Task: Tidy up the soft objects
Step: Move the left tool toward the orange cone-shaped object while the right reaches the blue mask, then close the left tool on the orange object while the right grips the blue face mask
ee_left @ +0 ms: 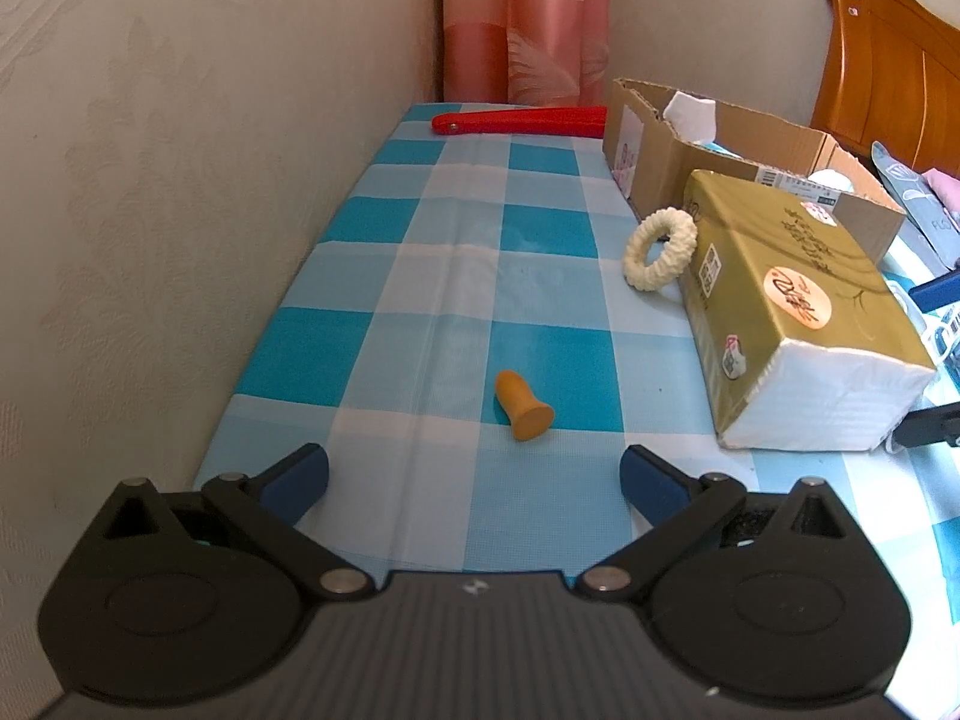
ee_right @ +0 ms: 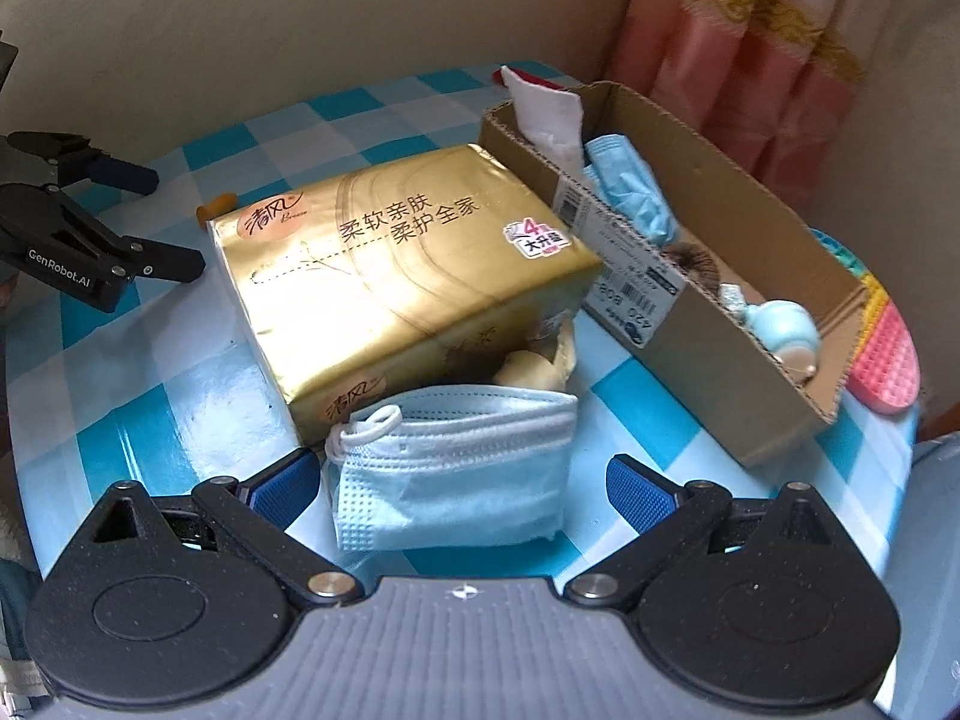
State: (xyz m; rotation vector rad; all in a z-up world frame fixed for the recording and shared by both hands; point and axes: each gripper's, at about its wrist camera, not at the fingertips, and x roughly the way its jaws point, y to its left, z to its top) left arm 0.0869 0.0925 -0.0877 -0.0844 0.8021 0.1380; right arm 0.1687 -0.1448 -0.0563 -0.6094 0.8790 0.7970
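Face mask [ee_right: 456, 468] lies between the spread-apart right gripper [ee_right: 462, 483].
Its long axis runs left-right, lower centre of frame; it seems ungrasped. Left gripper [ee_left: 474, 480] also apart, empty.

Pale embossed wall [ee_left: 150, 180], pink gold-trimmed curtain [ee_left: 528, 30] in the corner, orange wooden headboard [ee_left: 888, 60], blue-checked tablecloth [ee_left: 420, 276]

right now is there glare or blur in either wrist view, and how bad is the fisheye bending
Right wrist view: strong glare on the gold tissue pack, curtain blurred, table edge bowed round. Left wrist view: even soft light, sharp on the orange earplug, wall and table sides curve.
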